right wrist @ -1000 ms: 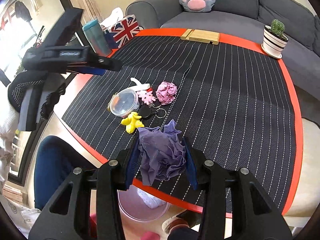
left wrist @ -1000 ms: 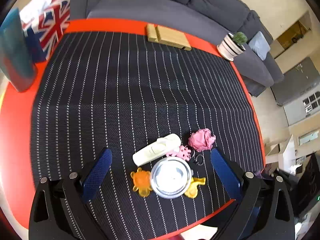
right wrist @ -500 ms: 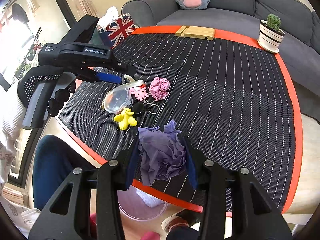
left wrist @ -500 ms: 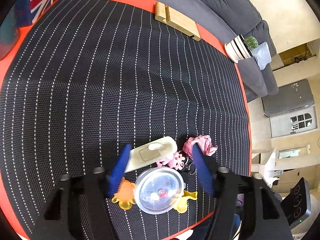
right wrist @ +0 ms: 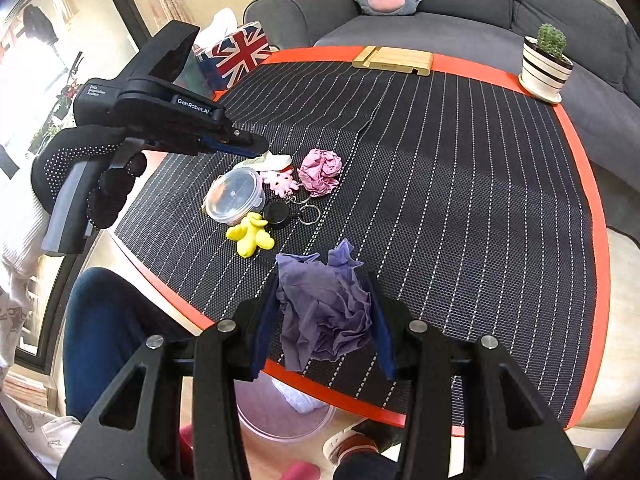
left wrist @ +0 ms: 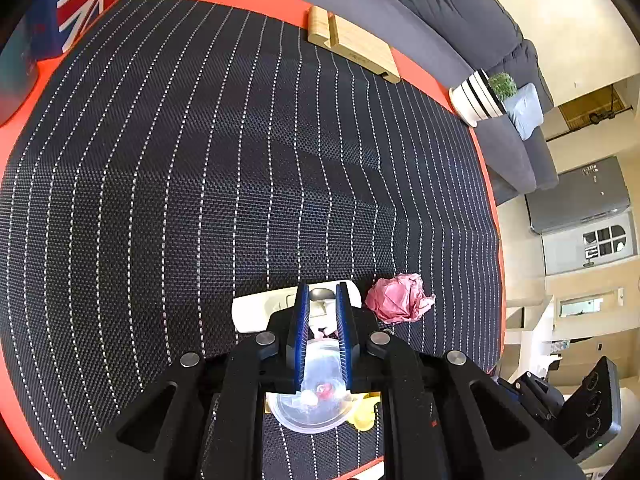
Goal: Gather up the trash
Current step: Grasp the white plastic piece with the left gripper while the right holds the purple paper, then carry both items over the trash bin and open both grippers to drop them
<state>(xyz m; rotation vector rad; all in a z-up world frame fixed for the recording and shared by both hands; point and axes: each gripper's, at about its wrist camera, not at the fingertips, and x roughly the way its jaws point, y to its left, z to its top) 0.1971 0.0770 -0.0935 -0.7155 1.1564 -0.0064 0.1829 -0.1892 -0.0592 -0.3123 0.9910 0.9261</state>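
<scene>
Landmark: clear lidded container (right wrist: 237,195) on the tabletop (right wrist: 460,184). Pink paper ball (right wrist: 321,171) lies just beyond it to the right; white slipper-shaped piece (right wrist: 276,161) lies just behind it. Left gripper (left wrist: 321,298) hangs above the container's far rim, jaws closing and nearly together; whether they pinch anything cannot be told. Right gripper (right wrist: 323,312) sits nearer the tabletop's front edge than the container, jaws clenched on crumpled purple paper (right wrist: 324,308). Yellow toy (right wrist: 250,234) touches the container's near side.
</scene>
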